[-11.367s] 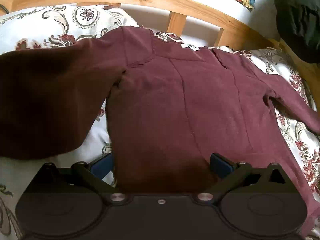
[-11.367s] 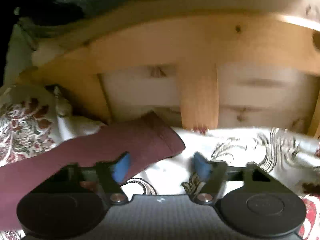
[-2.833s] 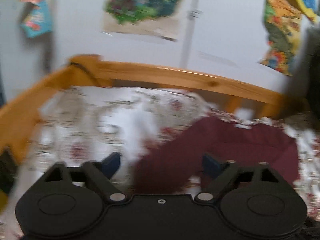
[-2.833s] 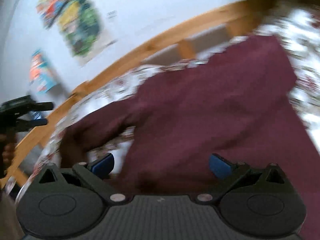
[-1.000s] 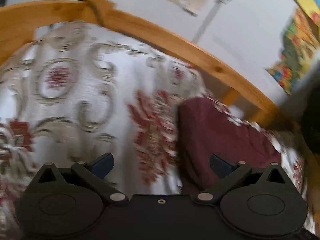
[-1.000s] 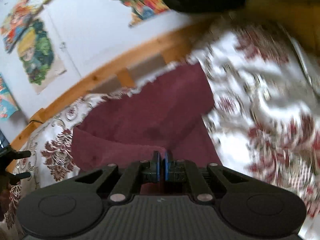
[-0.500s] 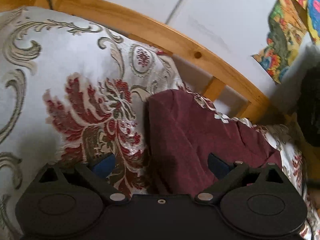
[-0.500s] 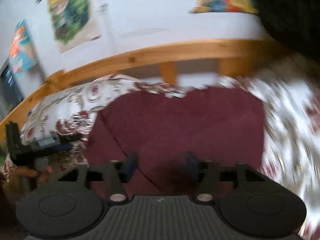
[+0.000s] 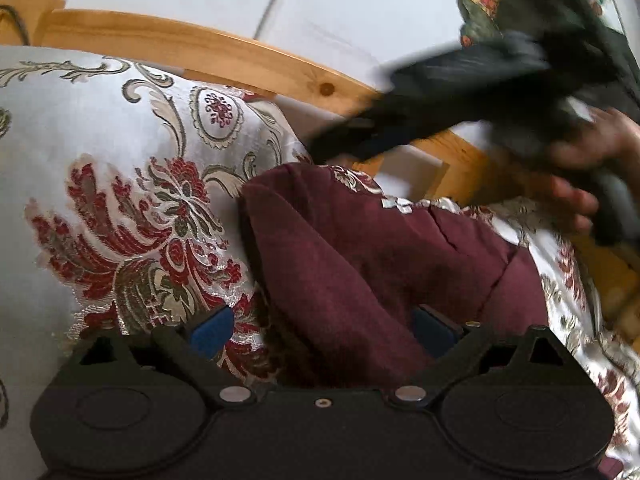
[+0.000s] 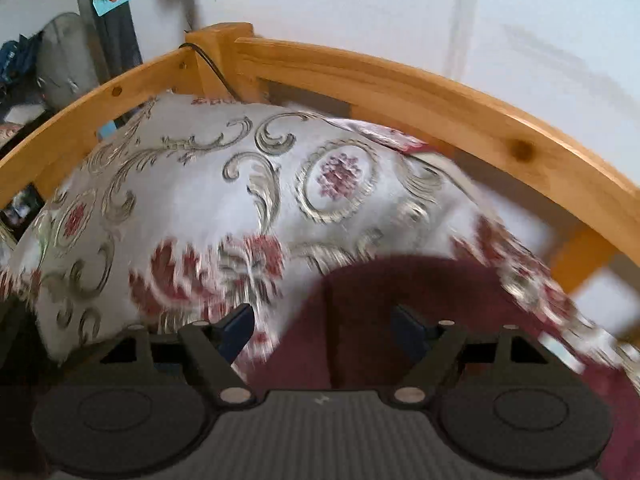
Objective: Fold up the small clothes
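A maroon top (image 9: pixel 360 264) lies partly folded on the floral bedspread (image 9: pixel 100 152), its sleeves turned in over the body. My left gripper (image 9: pixel 320 328) is open, its blue pads either side of the near left fold of the top. In the left wrist view my right gripper (image 9: pixel 316 146) is a blurred black shape in a hand, above the far edge of the top. In the right wrist view my right gripper (image 10: pixel 322 326) is open over the edge of the maroon top (image 10: pixel 400 312), holding nothing.
A wooden bed rail (image 9: pixel 240 60) curves round the far side, also in the right wrist view (image 10: pixel 400 84). A white wall with posters (image 9: pixel 480 8) is behind it. A dark garment (image 9: pixel 580 20) hangs at the upper right. Shelves and clutter (image 10: pixel 40 60) stand left of the bed.
My right gripper let go of the top, opened, and swung left across the bed. My left gripper came down closer to the near left fold.
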A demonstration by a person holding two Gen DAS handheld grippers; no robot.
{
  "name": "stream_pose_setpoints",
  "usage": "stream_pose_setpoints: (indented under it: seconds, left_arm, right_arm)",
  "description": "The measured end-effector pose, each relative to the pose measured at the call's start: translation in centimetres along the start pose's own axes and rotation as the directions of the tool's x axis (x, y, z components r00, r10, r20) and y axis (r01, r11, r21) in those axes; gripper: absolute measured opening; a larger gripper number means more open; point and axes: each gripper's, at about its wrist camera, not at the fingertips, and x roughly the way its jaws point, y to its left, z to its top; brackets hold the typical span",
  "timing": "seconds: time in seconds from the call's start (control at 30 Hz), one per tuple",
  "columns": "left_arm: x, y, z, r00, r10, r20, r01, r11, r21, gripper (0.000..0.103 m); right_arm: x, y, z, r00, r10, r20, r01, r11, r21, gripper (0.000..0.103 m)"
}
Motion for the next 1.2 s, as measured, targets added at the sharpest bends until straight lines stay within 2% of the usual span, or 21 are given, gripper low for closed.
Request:
stream_pose_setpoints:
  seconds: [0.1,0.13,0.2,0.27,0.33,0.43,0.53,0.57,0.67,0.77,0.83,0.93,1.03,1.1,1.13,1.2]
  left_arm:
    - [0.2,0.1,-0.3,1.000,-0.004,0.015,0.004,1.000,0.007,0.096]
    - [0.3,0.2,-0.4,1.000,-0.003,0.021,0.003,1.000,0.008,0.096]
    - [0.4,0.3,-0.6,1.000,-0.003,0.027,0.002,1.000,0.014,0.095]
    - [0.5,0.2,-0.8,1.000,-0.004,0.027,0.004,1.000,0.028,0.095]
    - [0.3,0.3,-0.8,0.999,-0.015,0.030,0.014,0.999,0.029,0.095]
    - [0.2,0.6,-0.8,0.998,-0.048,0.038,0.048,0.999,0.000,0.095]
    - [0.0,1.5,-0.5,0.995,-0.085,0.052,0.089,0.993,-0.081,0.095]
    - [0.0,1.8,-0.4,0.994,-0.093,0.061,0.100,0.987,-0.122,0.094]
    - [-0.1,3.2,-0.2,0.989,-0.127,0.081,0.144,0.955,-0.259,0.088]
    - [0.1,4.4,-0.4,0.985,-0.152,0.086,0.173,0.919,-0.355,0.081]
    - [0.4,4.8,-0.5,0.986,-0.153,0.069,0.168,0.910,-0.380,0.077]
    - [1.0,4.9,-0.6,0.981,-0.182,0.067,0.193,0.899,-0.392,0.076]
    - [1.6,5.3,-0.8,0.973,-0.218,0.080,0.231,0.868,-0.441,0.073]
    - [2.1,5.8,-0.9,0.969,-0.230,0.090,0.245,0.848,-0.470,0.060]
    - [2.4,6.0,-0.8,0.970,-0.227,0.090,0.243,0.845,-0.476,0.055]
    - [2.5,6.2,-0.6,0.972,-0.215,0.095,0.234,0.843,-0.485,0.030]
  right_arm:
    - [3.5,0.6,1.1,0.995,0.005,-0.096,-0.008,1.000,-0.025,0.080]
    - [4.2,0.9,1.2,0.995,-0.003,-0.096,-0.002,0.999,-0.053,0.080]
    - [5.6,1.2,1.3,0.996,-0.017,-0.090,0.009,0.995,-0.097,0.070]
    - [7.1,0.7,1.3,0.991,-0.013,-0.136,0.000,0.996,-0.092,0.008]
    - [7.2,-0.3,1.1,0.990,0.028,-0.137,-0.033,0.999,-0.033,0.008]
    - [4.9,-1.7,0.3,0.996,0.062,-0.061,-0.064,0.998,-0.029,0.007]
    - [2.1,-3.6,-0.8,0.995,0.094,0.022,-0.094,0.996,-0.007,0.007]
    - [1.4,-4.4,-1.1,0.995,0.101,0.016,-0.102,0.994,0.026,0.007]
    - [-0.3,-6.6,-1.8,0.997,0.053,0.055,-0.057,0.996,0.063,0.007]
    - [-1.2,-8.2,-2.5,0.998,0.010,0.063,-0.017,0.994,0.110,0.007]
    - [-1.5,-8.6,-2.8,0.998,0.015,0.062,-0.022,0.992,0.126,0.007]
    - [-1.8,-8.2,-2.9,0.998,0.022,0.064,-0.029,0.994,0.107,0.007]
    - [-1.0,-6.6,-2.5,0.997,0.029,0.065,-0.034,0.996,0.078,0.007]
    - [-0.8,-5.4,-2.2,0.998,0.001,0.057,-0.003,1.000,0.031,0.007]
    - [-0.7,-4.9,-2.1,0.998,0.017,0.063,-0.017,1.000,0.014,0.007]
    - [-0.6,-4.4,-2.0,0.998,0.000,0.061,0.000,1.000,0.003,0.007]
